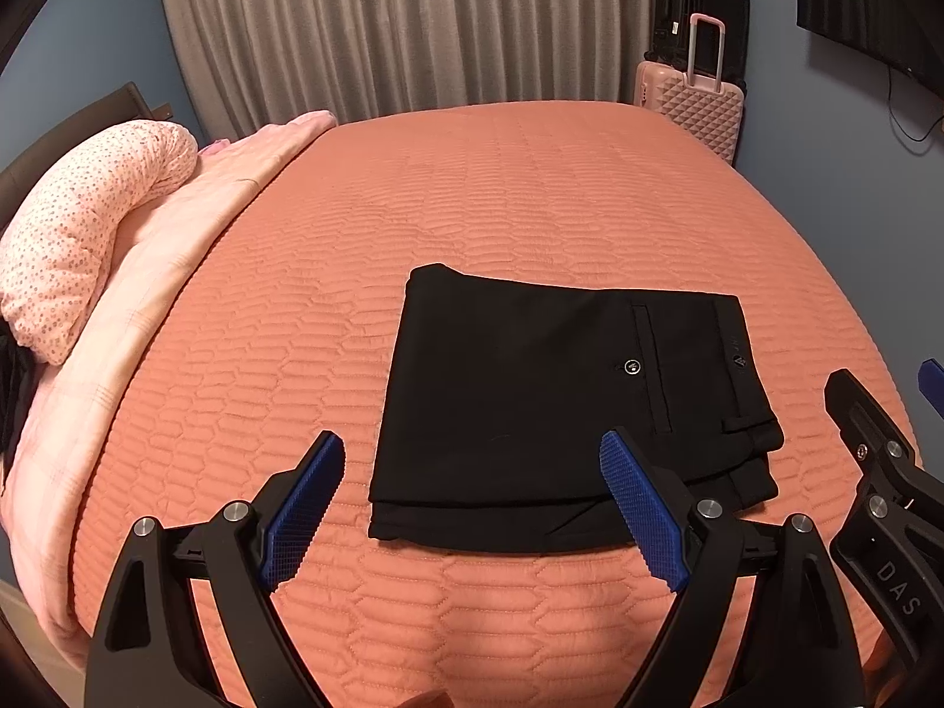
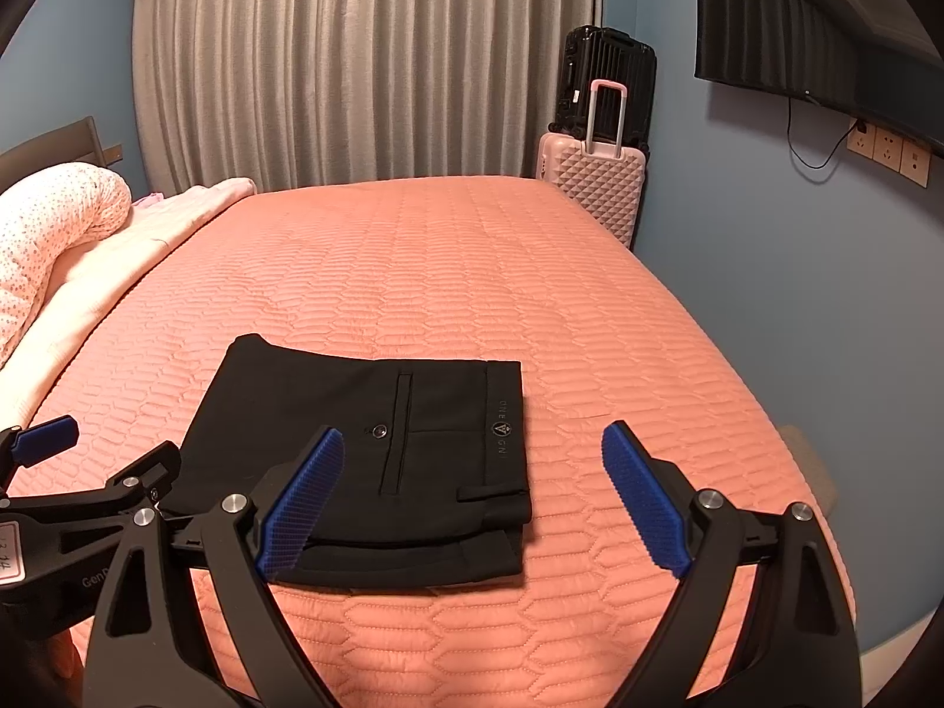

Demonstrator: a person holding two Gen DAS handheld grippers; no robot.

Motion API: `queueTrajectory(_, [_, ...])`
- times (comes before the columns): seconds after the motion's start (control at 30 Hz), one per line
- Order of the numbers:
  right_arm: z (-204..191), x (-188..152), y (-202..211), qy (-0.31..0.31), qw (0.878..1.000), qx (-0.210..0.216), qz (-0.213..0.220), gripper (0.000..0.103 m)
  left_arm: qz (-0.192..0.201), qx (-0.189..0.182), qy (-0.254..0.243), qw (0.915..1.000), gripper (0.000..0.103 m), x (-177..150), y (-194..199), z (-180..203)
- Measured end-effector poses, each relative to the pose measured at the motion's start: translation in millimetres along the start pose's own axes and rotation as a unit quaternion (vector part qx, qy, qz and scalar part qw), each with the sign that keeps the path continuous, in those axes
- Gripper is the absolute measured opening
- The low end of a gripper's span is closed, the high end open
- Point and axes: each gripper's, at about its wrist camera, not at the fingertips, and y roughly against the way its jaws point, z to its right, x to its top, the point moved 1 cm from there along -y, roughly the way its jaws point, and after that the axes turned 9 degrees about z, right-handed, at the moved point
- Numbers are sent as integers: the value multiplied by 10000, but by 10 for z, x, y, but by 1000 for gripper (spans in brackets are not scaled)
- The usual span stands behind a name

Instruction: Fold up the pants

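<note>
My black pants (image 1: 531, 407) lie on the salmon-orange quilted bedspread (image 1: 472, 206), stitched in a brick-like pattern. At ten o'clock sits a white pillow (image 1: 76, 236) speckled with small dots. At one o'clock stand a pale pink diamond-textured suitcase (image 1: 702, 112) and a black one (image 1: 696, 6) (glossy). Grey curtains (image 1: 401, 23), blue walls (image 2: 737, 206). My gripper pads (image 1: 301, 513) are blue.

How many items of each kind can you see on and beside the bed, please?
Folded black pants: 1
Suitcases: 2, pink suitcase and black suitcase
Spotted pillow: 1
Pale pink blanket: 1
Total: 5
</note>
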Motion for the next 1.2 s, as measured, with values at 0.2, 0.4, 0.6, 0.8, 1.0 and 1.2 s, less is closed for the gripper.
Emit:
queueTrajectory(0.2, [2,-5,-8,18,10000,15,6,88,-1,-24,11,10000,87,2,5,-5])
queueTrajectory(0.4, [5,-6,-7,8,10000,12,3,88,-9,-40,22,10000,87,5,-3,-16])
queueTrajectory(0.6, [4,2,-1,15,10000,23,4,88,-5,-49,22,10000,87,1,1,-21])
queueTrajectory(0.8, [7,2,-1,6,10000,19,3,88,1,-12,-27,10000,87,-6,4,-4])
queueTrajectory(1.0, [4,-12,-3,-2,10000,17,3,88,12,-21,-40,10000,87,0,11,8])
queueTrajectory(1.2, [18,-21,-10,-4,10000,14,1,88,7,-24,-17,10000,87,-7,-1,0])
